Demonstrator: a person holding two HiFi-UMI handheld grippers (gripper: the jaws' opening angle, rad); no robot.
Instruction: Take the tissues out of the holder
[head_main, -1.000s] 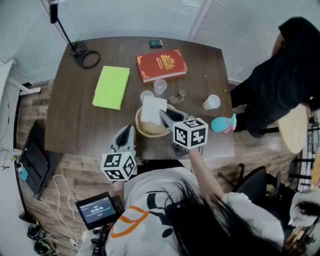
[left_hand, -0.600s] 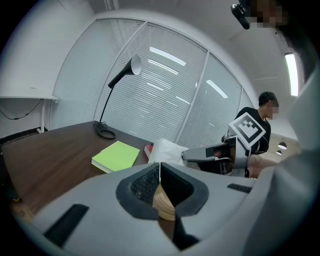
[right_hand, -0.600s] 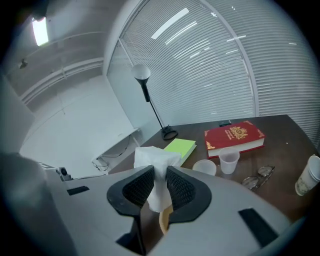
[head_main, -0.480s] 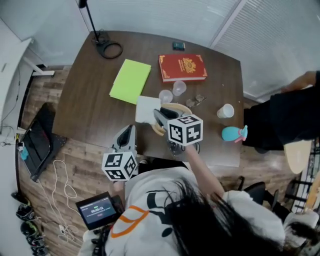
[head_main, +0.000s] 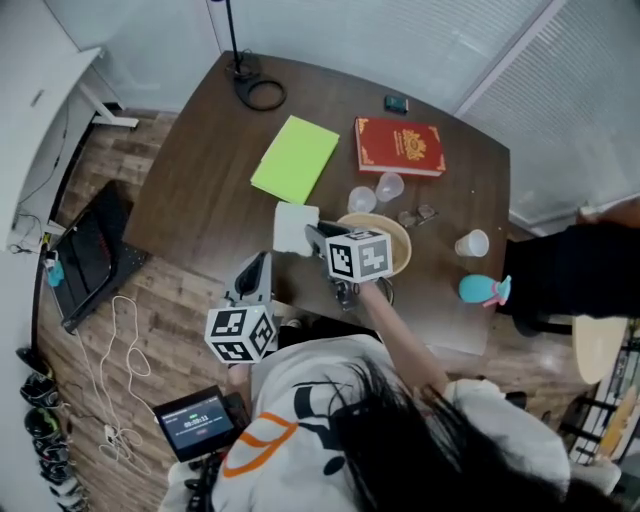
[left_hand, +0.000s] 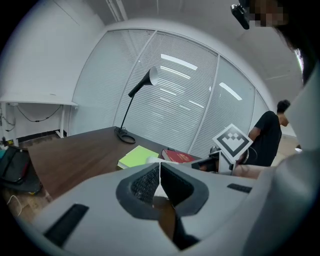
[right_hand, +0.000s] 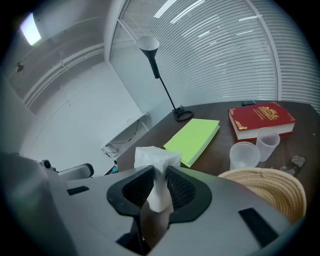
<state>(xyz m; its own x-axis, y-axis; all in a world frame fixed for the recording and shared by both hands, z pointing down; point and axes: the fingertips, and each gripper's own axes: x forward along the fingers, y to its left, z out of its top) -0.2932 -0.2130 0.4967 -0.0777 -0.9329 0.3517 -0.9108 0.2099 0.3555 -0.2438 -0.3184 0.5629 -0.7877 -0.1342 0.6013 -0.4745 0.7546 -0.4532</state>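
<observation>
Over the near edge of the table (head_main: 200, 190), head view first: the right gripper (head_main: 312, 236) carries a white tissue (head_main: 293, 225) just left of the woven holder (head_main: 404, 238), clear of its rim. The sheet stretches from the jaw tips toward the green notebook (head_main: 295, 158). The left gripper (head_main: 260, 262) hangs off the near edge, apart from it.

Left gripper view now: the left gripper (left_hand: 160, 167) has its pads pressed together, nothing caught.

Right gripper view gives what the marker cube (head_main: 358, 256) hides from above: the right gripper (right_hand: 159, 187) is clenched on the tissue (right_hand: 157, 162). Its long axis runs up between the pads, and the bunched top pokes past the tips. The holder (right_hand: 272, 182) sits at lower right.
</observation>
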